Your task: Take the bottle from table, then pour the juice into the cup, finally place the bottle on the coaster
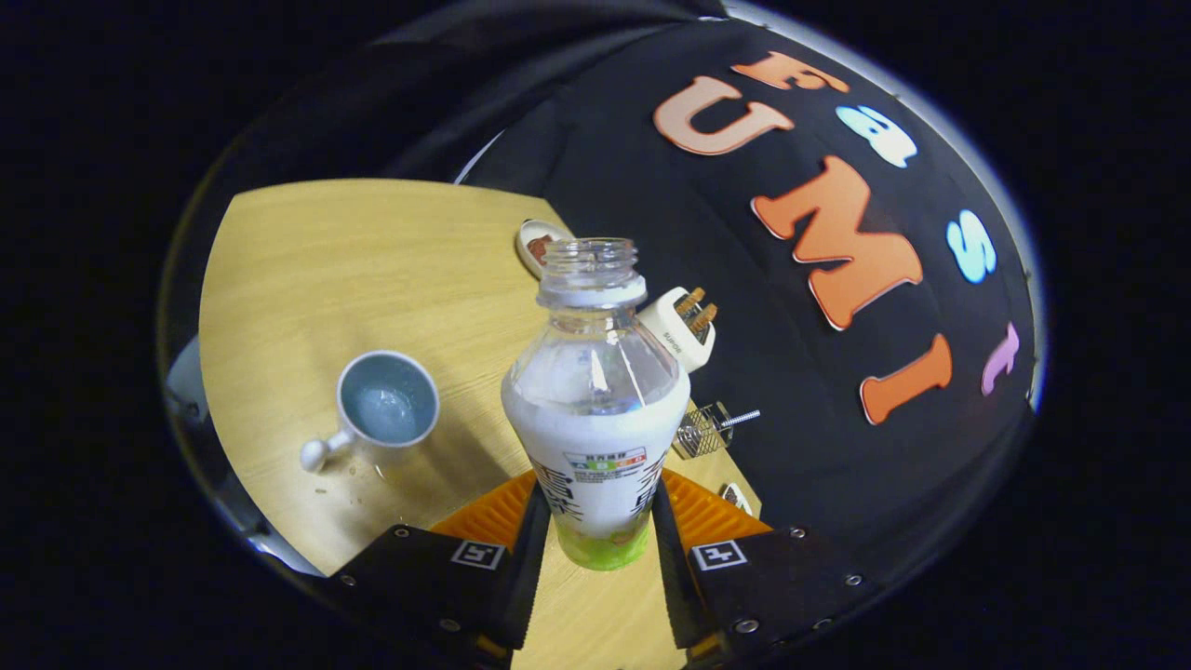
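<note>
A clear plastic bottle [595,409] with no cap and a white-and-green label stands between my fingers. My gripper [595,526] is shut on its lower body, one finger pressing on each side. The upper part of the bottle looks clear, and I cannot tell how much juice is inside. A grey-blue cup [386,402] with a white handle sits on the wooden table [326,261], to the left of the bottle and a little beyond the fingers, with pale liquid in its bottom. A small round white piece with a brown pattern [540,247], maybe the coaster, lies beyond the bottle's neck.
A white toy toaster [684,328] with brown slices stands just right of the bottle's neck at the table's far edge. A small wire-mesh piece with a screw [709,428] lies nearer, right of the bottle. The black booth wall rises behind them.
</note>
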Available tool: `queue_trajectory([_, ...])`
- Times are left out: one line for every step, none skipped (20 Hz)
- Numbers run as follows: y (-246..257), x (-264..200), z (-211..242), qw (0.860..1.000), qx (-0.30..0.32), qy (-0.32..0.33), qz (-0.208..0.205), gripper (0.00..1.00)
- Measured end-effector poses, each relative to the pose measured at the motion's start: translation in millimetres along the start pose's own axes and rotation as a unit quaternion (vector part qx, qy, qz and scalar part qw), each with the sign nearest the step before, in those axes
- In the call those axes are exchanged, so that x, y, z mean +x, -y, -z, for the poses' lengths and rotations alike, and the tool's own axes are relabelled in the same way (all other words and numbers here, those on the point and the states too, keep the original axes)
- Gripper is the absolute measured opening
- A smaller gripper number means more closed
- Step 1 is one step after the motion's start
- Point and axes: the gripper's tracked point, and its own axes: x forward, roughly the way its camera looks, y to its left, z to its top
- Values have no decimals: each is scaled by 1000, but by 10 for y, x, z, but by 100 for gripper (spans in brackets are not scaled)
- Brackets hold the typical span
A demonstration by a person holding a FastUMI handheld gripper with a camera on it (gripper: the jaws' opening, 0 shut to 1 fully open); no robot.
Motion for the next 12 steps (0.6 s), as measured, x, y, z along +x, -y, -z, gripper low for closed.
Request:
queue_trajectory([93, 16, 43, 1000, 30, 3, -2, 58])
queue_trajectory([182, 50, 90, 998, 63, 4, 0, 58])
queue_trajectory([269, 88, 142, 995, 97, 3, -2, 58])
queue_trajectory([318, 167, 139, 991, 133, 7, -5, 58])
queue_trajectory([365, 226, 133, 985, 169, 18, -9, 59])
queue_trajectory([407, 285, 135, 979, 201, 25, -13, 59])
queue_trajectory([455, 337, 135, 973, 227, 30, -17, 58])
queue_trajectory([499, 418, 143, 968, 248, 34, -18, 58])
queue_trajectory([528, 500, 144, 963, 265, 42, -20, 58])
queue_trajectory([549, 577, 128, 959, 279, 49, -23, 58])
queue_trajectory([563, 668, 125, 954, 292, 57, -26, 58])
queue_trajectory([552, 753, 129, 950, 305, 62, -31, 58])
